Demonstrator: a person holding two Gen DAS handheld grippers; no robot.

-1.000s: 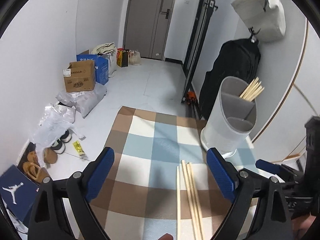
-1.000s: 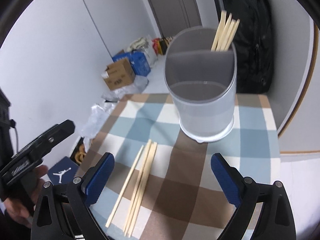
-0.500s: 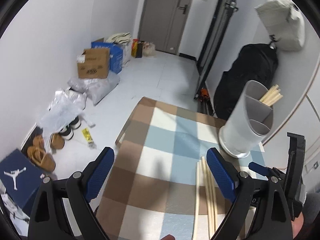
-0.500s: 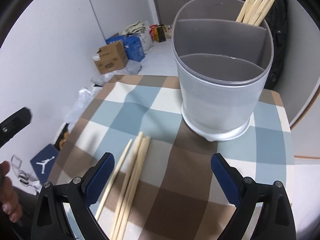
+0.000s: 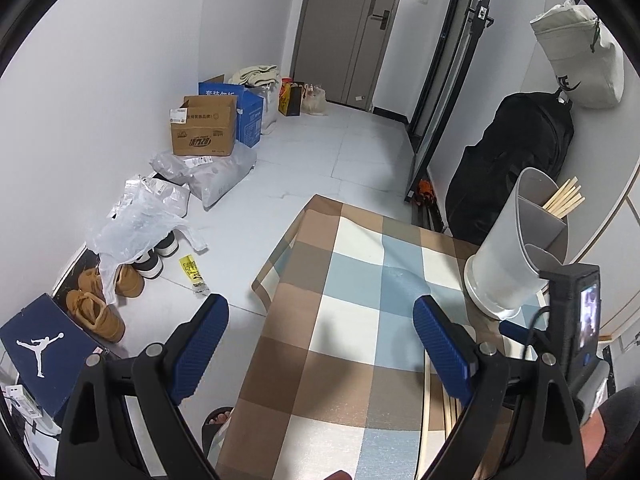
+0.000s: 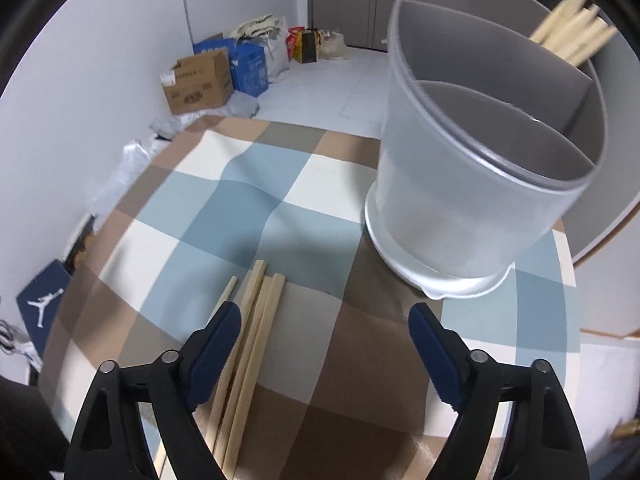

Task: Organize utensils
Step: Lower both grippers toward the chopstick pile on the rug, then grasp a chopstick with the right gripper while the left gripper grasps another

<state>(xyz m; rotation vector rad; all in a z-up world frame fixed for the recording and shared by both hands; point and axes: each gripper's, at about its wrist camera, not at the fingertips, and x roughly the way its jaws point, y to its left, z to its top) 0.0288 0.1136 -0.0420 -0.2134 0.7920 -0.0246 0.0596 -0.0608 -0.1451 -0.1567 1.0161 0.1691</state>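
A grey divided utensil holder (image 6: 480,184) stands on the checked tablecloth (image 6: 248,200), with several wooden chopsticks (image 6: 576,36) in its far compartment. Loose wooden chopsticks (image 6: 256,320) lie on the cloth beside my right gripper's left finger. My right gripper (image 6: 324,340) is open and empty, low over the cloth, just short of the holder. My left gripper (image 5: 320,344) is open and empty over the table's left part. The holder (image 5: 516,248) shows at right in the left wrist view, and the loose chopsticks (image 5: 450,408) are mostly hidden behind the left gripper's right finger.
The right hand-held device (image 5: 576,320) is close to the holder. A black backpack (image 5: 512,168) and a white bag (image 5: 580,64) hang by the wall behind. Cardboard boxes (image 5: 204,132), plastic bags, shoes and a shoe box (image 5: 44,356) sit on the floor left of the table.
My left gripper has pulled back and to the left, so the holder and chopsticks sit further right. My right gripper has moved closer to the holder and lower over the loose chopsticks.
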